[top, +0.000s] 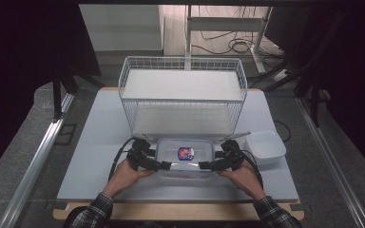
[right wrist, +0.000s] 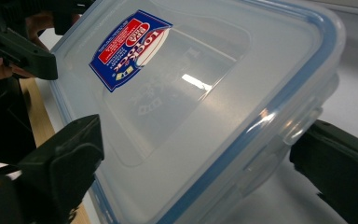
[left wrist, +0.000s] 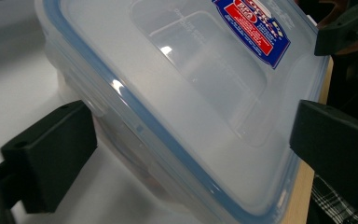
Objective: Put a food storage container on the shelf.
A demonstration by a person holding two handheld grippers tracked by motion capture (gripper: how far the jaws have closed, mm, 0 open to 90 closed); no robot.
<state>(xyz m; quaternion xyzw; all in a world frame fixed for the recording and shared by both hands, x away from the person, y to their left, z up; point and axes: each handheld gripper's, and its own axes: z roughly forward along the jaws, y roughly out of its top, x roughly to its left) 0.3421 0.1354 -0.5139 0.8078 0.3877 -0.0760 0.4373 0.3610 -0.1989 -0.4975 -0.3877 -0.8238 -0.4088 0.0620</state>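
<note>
lidded box (top: pixel 185 156) before wire rack (top: pixel 183 95), tub (top: pixel 265 147) at right

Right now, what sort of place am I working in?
Probably a lab or recording workspace, not a kitchen: a bare grey table with a white wire rack, dark curtains at the sides, and loose cables on the floor behind.

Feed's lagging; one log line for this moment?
left hand-held gripper: open, straddling container end | right hand-held gripper: same, opposite end | lidded container: on table
</note>
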